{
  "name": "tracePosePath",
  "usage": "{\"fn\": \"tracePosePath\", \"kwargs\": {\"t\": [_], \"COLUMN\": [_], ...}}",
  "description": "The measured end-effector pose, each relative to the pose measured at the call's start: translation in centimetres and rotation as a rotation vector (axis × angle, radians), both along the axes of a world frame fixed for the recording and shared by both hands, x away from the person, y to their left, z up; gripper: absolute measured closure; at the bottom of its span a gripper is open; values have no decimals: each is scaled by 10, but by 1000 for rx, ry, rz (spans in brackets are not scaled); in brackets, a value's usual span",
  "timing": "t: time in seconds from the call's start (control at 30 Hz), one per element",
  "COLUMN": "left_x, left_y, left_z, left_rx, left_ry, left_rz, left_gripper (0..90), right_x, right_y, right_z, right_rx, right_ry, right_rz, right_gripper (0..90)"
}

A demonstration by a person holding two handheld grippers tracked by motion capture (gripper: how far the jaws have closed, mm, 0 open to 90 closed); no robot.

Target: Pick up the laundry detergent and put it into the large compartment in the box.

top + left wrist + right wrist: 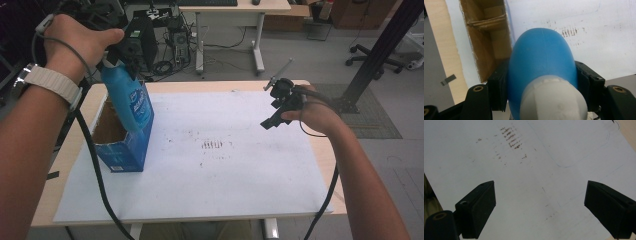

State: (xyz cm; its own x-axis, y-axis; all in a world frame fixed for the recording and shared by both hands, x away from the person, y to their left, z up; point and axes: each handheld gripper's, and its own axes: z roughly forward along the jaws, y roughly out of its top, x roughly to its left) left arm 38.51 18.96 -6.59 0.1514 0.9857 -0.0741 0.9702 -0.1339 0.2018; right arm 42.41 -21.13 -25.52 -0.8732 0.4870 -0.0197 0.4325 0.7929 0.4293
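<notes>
Office clutter, a second desk and a rolling chair fill the background, while up front a wooden bench (320, 150) carries a white sheet (225, 170) marked with a small patch of brown smudges (212, 145). Near the sheet's left edge stands an open blue cardboard box (122, 145), its brown inside split by a cardboard divider in the left gripper view. The left claw (117, 57) is clenched on the neck of a blue spray bottle (130, 102), just under its pale cap; in the left gripper view both black jaws press against the bottle's blue shoulder (541, 57). The bottle hangs tilted, its base dipping at the box's right-hand wall near the rim, and I cannot tell whether the bottom is already inside or only at the opening. The right claw (274, 107) hovers above the right part of the sheet, well apart from the box, with its jaws spread wide and nothing between them. By my reading, the pick-up is done and the carry to the box is nearly over. What remains is to lower the bottle fully into a compartment, settle it upright, then release the grip and withdraw.
</notes>
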Motion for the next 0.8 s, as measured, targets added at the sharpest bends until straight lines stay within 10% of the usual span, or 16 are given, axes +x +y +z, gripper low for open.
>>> {"fn": "tracePosePath", "kwargs": {"t": [0.8], "left_x": [3], "left_y": [33], "left_z": [0], "left_rx": [6], "left_ry": [-19], "left_rz": [98], "left_gripper": [374], "right_x": [1], "right_y": [-3], "right_z": [0], "right_rx": [2], "right_ry": [1], "right_rz": [-3], "right_gripper": [104]}}
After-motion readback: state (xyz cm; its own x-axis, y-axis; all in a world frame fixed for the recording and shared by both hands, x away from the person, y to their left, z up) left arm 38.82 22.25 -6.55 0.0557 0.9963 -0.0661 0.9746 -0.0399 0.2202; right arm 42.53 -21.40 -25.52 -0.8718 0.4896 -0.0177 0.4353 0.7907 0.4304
